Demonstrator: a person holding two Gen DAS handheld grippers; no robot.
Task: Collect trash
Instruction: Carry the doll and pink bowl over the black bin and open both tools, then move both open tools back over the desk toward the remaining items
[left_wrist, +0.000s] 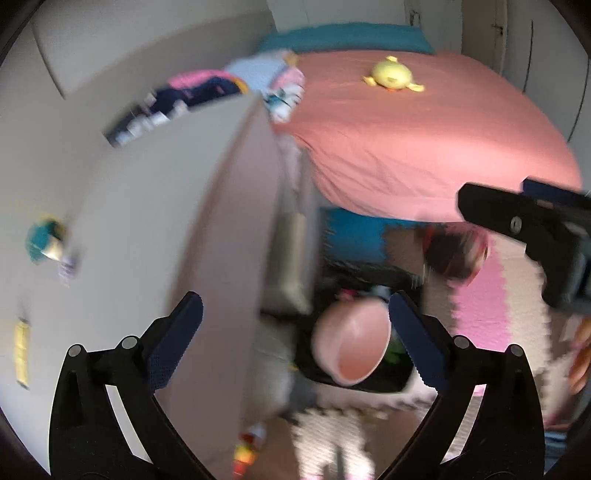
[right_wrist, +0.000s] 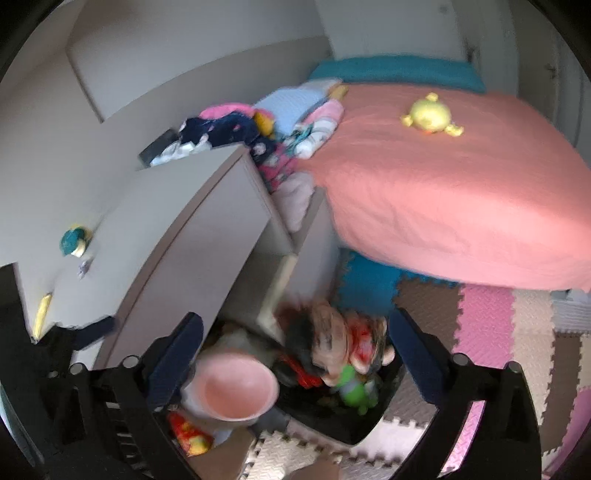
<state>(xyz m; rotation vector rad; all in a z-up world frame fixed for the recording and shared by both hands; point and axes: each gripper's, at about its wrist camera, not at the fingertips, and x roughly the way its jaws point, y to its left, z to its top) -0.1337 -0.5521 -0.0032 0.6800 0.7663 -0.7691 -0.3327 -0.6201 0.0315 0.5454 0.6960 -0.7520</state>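
Observation:
Both views are blurred. My left gripper (left_wrist: 295, 332) is open and empty, above the edge of a white desk (left_wrist: 147, 221). My right gripper (right_wrist: 295, 350) is open and empty, over the floor beside the desk (right_wrist: 155, 229); it also shows at the right edge of the left wrist view (left_wrist: 535, 229). On the desk lie a teal and yellow crumpled scrap (right_wrist: 74, 240), a small white scrap (right_wrist: 84, 268) and a yellow strip (right_wrist: 42, 312). A pink bowl-shaped bin (right_wrist: 236, 391) stands on the floor below the desk, also in the left wrist view (left_wrist: 351, 343).
A black box (right_wrist: 351, 417) with a doll (right_wrist: 343, 343) and a green toy (right_wrist: 354, 387) sits beside the bin. A bed with a pink cover (right_wrist: 461, 192) carries a yellow plush (right_wrist: 430, 116). Clothes (right_wrist: 236, 129) are piled behind the desk. Foam puzzle mats (right_wrist: 498, 332) cover the floor.

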